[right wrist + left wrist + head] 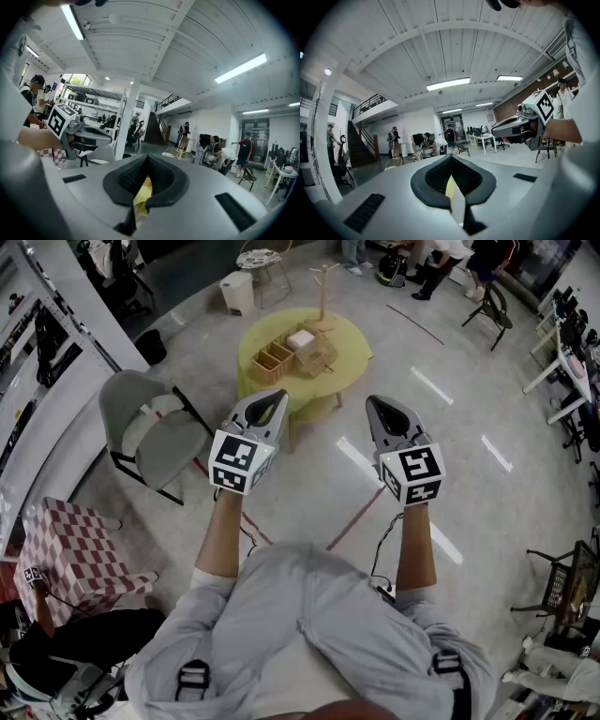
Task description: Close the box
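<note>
Head view alone shows the floor (450,437), a round yellow bench (349,345) far ahead, a grey chair (155,432) at its near left, and the boxes (270,362) on the bench, well apart from the left hand-held gripper (279,396) and right hand-held gripper (373,403). Both are held level, jaws pressed together on nothing. Only the gripper views show the ceiling (450,51), a staircase (152,127) and people (225,154) far off. Each gripper view also catches the other gripper. Square black-and-white markers (413,465) sit on both grippers' near ends.
</note>
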Motion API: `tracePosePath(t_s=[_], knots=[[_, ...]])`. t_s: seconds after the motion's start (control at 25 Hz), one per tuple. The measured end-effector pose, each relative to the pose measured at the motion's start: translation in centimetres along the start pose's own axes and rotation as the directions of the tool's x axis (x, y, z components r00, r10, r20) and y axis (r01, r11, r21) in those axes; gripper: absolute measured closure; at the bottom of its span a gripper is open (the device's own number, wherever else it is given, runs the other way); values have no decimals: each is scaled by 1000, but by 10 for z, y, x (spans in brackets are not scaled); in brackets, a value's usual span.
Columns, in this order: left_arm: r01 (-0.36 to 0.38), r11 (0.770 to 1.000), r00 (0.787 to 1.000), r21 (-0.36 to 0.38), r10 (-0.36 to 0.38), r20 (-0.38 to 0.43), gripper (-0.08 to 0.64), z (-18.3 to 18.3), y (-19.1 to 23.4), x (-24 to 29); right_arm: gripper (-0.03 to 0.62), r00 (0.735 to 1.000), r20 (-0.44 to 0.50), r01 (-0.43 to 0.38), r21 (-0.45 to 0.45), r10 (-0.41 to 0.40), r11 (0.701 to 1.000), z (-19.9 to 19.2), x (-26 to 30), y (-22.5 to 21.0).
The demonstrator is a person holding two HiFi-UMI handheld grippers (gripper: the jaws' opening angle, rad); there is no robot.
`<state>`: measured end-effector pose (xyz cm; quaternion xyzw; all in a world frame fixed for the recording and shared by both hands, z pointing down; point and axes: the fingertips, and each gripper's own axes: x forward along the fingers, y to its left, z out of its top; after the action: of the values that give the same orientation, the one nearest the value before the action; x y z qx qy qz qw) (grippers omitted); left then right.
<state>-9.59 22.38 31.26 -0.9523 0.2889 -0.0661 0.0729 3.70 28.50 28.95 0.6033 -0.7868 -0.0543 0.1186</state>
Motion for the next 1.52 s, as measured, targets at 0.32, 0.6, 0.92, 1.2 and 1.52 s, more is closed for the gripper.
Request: tracePosePath(t_s=[0.32,0.6,0.92,1.2,1.52], knots=[[-14,1000,1000,12,14,-7,532,4,-15,14,571,1000,17,-19,13,19,1000,-4,-5,-17],[-50,999,999,8,50,-13,532,6,-32,20,571,994,49,-97,91,93,991,-10,-19,-31],[-98,995,994,10,98,-37,532,3,-38,28,571,993,37,-117,137,113,984,-29,-21,-54],[-94,995,995,11,95,-43,532,-12,-18,58,571,992,25,-126,131,124,983,-43,11,-63],[-87,996,995,13,87,-48,532,-37,58,125,571,996,-4,-92,126,93,988,-52,105,-98]])
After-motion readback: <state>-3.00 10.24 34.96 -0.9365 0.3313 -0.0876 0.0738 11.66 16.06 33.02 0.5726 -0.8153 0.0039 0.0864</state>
